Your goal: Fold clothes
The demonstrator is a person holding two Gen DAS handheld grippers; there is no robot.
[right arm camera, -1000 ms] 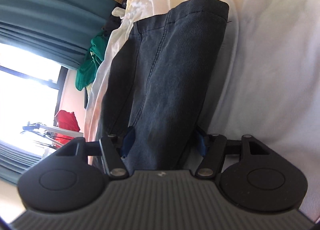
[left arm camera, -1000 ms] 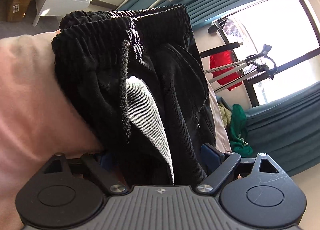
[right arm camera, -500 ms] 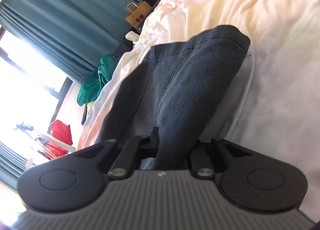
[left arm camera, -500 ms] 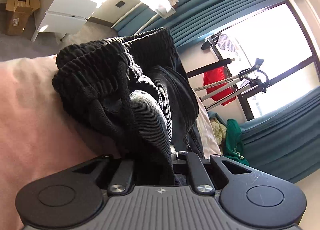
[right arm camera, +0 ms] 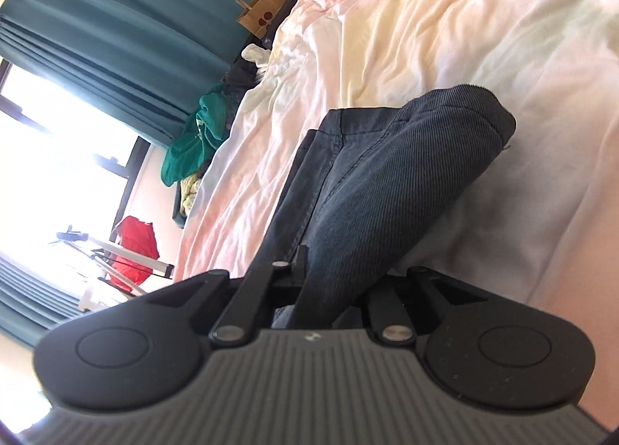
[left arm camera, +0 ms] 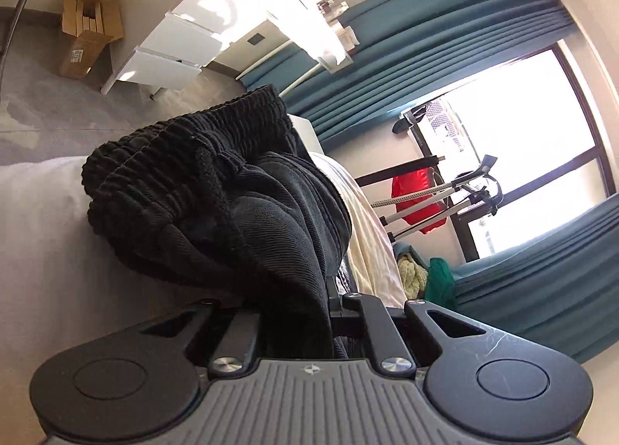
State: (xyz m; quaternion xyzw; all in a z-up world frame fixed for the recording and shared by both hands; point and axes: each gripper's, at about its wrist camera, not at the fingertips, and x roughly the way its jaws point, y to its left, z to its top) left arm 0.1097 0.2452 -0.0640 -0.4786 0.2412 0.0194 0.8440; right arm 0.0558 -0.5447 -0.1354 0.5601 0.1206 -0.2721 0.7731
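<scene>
Left gripper (left arm camera: 298, 323): clamped on the waistband end of the trousers (left arm camera: 216, 205). Right gripper (right arm camera: 329, 290): clamped on the hem end (right arm camera: 390, 182). Trousers span both, long axis gripper to gripper, lifted partly off the bed (right arm camera: 445, 19); ends equally near.

Left gripper (left arm camera: 298, 313) and right gripper (right arm camera: 329, 290) both clamp fabric.

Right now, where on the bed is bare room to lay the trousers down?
Bare sheet lies beyond the trouser hem. Crowded: clothes heap at the bed's window edge. Both tongs clamp the trousers.
</scene>
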